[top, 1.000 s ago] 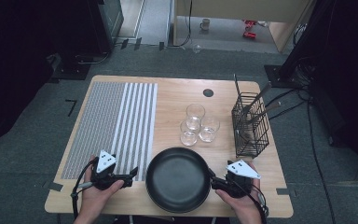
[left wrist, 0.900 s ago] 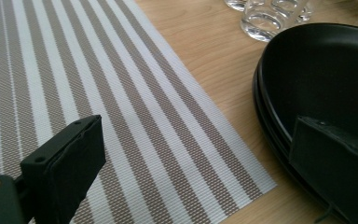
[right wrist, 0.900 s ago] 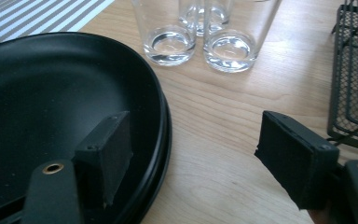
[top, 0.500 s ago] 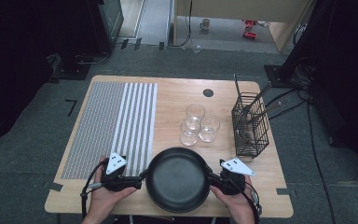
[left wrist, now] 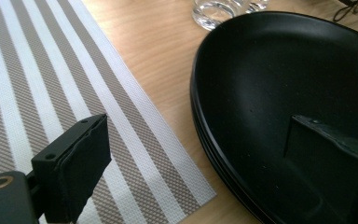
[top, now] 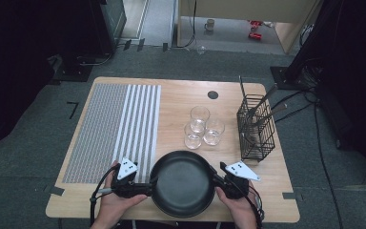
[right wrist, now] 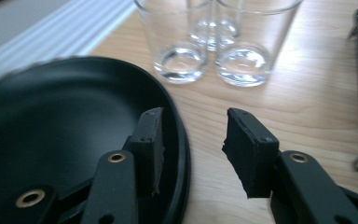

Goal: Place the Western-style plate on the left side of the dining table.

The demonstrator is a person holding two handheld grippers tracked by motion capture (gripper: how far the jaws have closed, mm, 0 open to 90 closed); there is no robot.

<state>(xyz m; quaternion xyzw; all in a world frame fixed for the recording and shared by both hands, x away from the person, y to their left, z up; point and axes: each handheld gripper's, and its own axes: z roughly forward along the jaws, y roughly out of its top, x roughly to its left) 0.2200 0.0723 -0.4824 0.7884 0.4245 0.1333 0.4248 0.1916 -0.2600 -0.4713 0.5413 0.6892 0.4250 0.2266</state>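
A black plate (top: 183,183), seemingly the top of a stack, sits at the table's front middle. My left gripper (top: 151,186) is open at its left rim. In the left gripper view (left wrist: 200,140) one jaw hangs over the striped placemat (left wrist: 37,70) and the other over the plate's (left wrist: 279,74) inside; these jaws have just been closing a little. My right gripper (top: 215,183) straddles the right rim. In the right gripper view (right wrist: 196,128) one jaw is inside the plate (right wrist: 51,135), and the other stands apart over bare wood. Its jaws have just been closing and are still open.
Three clear glasses (top: 200,126) stand just behind the plate, close ahead in the right gripper view (right wrist: 209,42). A black wire basket (top: 256,129) with utensils is at the right. The placemat (top: 114,129) covers the table's left half.
My left gripper has moved right until its jaws straddle the plate's left rim. The right gripper's jaws have narrowed around the right rim. The plate has not moved.
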